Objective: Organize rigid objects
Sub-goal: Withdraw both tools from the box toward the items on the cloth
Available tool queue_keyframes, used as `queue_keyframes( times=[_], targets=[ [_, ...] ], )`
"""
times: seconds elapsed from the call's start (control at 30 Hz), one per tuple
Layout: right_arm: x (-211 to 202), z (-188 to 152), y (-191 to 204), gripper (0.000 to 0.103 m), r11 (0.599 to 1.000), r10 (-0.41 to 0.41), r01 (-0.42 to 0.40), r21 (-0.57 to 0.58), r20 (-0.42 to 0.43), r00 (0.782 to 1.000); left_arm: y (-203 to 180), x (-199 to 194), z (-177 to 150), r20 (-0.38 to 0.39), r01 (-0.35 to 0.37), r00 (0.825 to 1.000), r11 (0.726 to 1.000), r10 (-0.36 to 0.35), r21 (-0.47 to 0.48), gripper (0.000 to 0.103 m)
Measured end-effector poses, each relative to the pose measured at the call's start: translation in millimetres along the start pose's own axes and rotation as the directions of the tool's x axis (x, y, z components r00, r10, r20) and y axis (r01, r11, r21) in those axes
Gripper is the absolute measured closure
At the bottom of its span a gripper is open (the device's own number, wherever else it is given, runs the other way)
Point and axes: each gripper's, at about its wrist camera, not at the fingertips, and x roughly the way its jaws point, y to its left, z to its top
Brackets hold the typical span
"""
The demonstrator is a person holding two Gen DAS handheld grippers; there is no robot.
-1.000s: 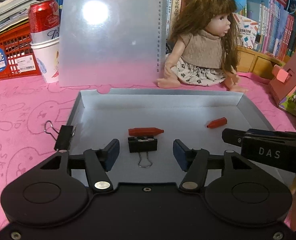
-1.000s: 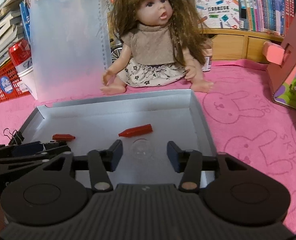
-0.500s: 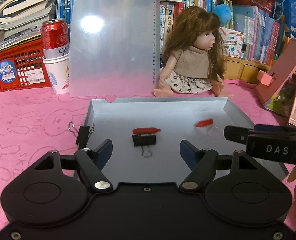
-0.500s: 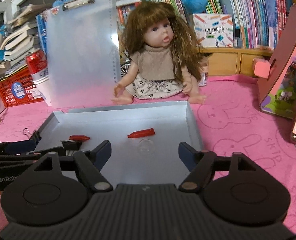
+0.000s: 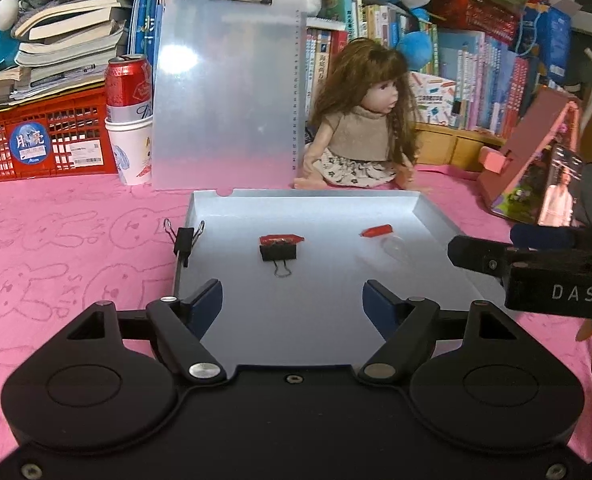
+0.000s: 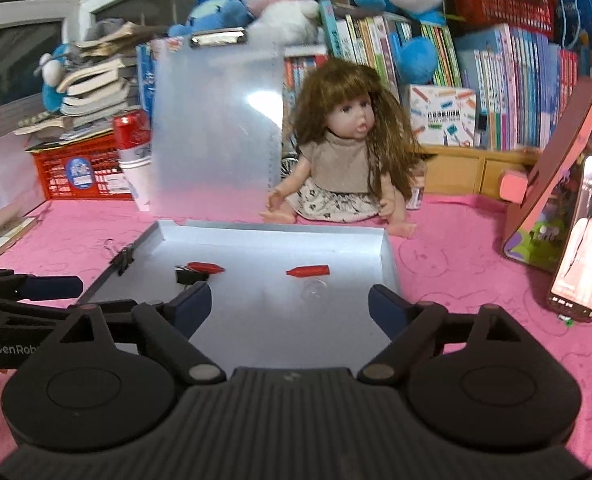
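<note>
A shallow silver tray lies on the pink cloth. In it lie a black binder clip, a red crayon touching it, a second red crayon and a clear marble. Another black binder clip is clamped on the tray's left wall. My left gripper is open and empty above the tray's near end. My right gripper is open and empty, to its right.
A doll sits behind the tray beside an upright translucent clipboard. A red can in a paper cup and a red crate stand back left. A pink cardboard stand and a phone stand at the right.
Both grippers have pulled back and risen away from the tray, and their jaws have opened wider. The things in the tray have not moved.
</note>
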Motion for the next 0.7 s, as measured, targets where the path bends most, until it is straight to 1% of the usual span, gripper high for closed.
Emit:
queue_keyframes(
  times=[0.1,0.27,0.43,0.7],
  targets=[
    [-14,-4,5,0.007,1.0,0.006,-0.005,-0.031,0.025,1.0,-1,-16,-8,0.014,0.005,1.0,1.0,-0.005,0.008,0.027],
    [-35,-16,12,0.005,0.997,0.028,-0.024,-0.07,0.056,0.998,-1,-36,-23,0.027,0.0,1.0,1.0,-0.001,0.014,0.026],
    [-52,-27,16,0.003,0.995,0.058,-0.052,-0.083,0.062,0.996,0,-51,-38,0.04,-0.009,0.999,1.0,0.008,0.023,0.026],
    [-73,-48,17,0.002,0.991,0.053,-0.044,-0.13,0.066,0.996,-3,-71,-62,0.035,-0.007,0.999,0.998,0.005,0.054,0.026]
  ],
)
